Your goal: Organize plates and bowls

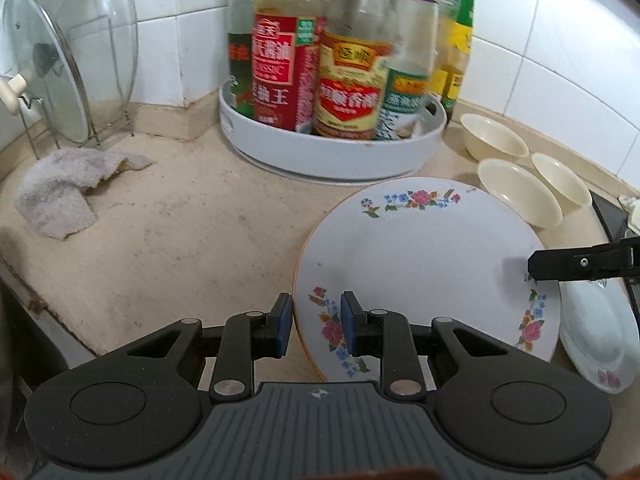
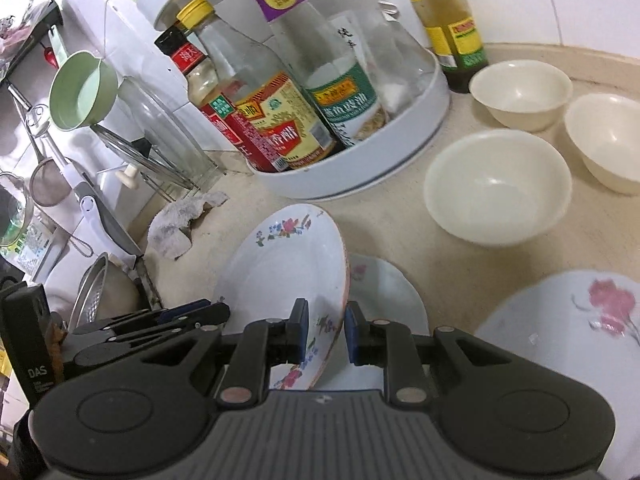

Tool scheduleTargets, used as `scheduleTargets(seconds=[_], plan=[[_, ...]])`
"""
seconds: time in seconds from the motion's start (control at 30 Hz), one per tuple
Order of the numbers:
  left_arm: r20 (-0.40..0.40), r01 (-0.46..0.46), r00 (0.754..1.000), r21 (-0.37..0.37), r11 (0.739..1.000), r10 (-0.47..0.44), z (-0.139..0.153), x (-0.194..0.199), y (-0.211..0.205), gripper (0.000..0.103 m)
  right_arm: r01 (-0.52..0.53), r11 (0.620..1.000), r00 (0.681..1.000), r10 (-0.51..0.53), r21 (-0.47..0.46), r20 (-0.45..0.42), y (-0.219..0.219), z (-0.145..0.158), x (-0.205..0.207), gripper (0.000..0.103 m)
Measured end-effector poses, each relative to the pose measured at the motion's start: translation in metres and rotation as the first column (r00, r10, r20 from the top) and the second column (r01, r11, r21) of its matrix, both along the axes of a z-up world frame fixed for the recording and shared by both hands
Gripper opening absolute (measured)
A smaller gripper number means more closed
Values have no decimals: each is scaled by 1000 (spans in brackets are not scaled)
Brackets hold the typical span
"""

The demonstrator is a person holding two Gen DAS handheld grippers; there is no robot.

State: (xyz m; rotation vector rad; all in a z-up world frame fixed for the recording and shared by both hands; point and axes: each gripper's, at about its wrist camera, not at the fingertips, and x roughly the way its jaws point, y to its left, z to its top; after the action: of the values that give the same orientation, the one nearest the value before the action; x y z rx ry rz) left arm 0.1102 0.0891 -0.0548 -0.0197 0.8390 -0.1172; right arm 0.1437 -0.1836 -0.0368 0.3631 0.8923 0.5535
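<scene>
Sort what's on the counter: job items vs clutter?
Job: flowered plate, held at opposite rims by the left gripper and right gripper; two more plates; three cream bowls.
Clutter: sauce bottles in white tray, rag, glass lids.

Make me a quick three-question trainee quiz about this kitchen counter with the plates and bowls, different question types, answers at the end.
1. True or false: the left claw and the right claw both grip the rim of one floral plate.
2. How many cream bowls sit on the counter?
3. Multiple choice: the sauce bottles stand in A) a wire rack, B) a round white tray, C) a cardboard box.

Key: 1 true; 2 three; 3 B.
</scene>
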Motion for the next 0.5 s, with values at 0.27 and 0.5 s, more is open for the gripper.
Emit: scheduleTargets(seconds=[0.27, 0.5], plan=[[-14, 21, 1000, 15, 1000, -21, -4, -11, -18, 32, 13, 1000, 1000, -12, 5, -27, -16, -12, -17, 21], [-19, 124, 992, -83, 989, -126, -4, -14, -36, 14, -4, 1000, 998, 4, 17, -56, -21, -22, -23, 20]])
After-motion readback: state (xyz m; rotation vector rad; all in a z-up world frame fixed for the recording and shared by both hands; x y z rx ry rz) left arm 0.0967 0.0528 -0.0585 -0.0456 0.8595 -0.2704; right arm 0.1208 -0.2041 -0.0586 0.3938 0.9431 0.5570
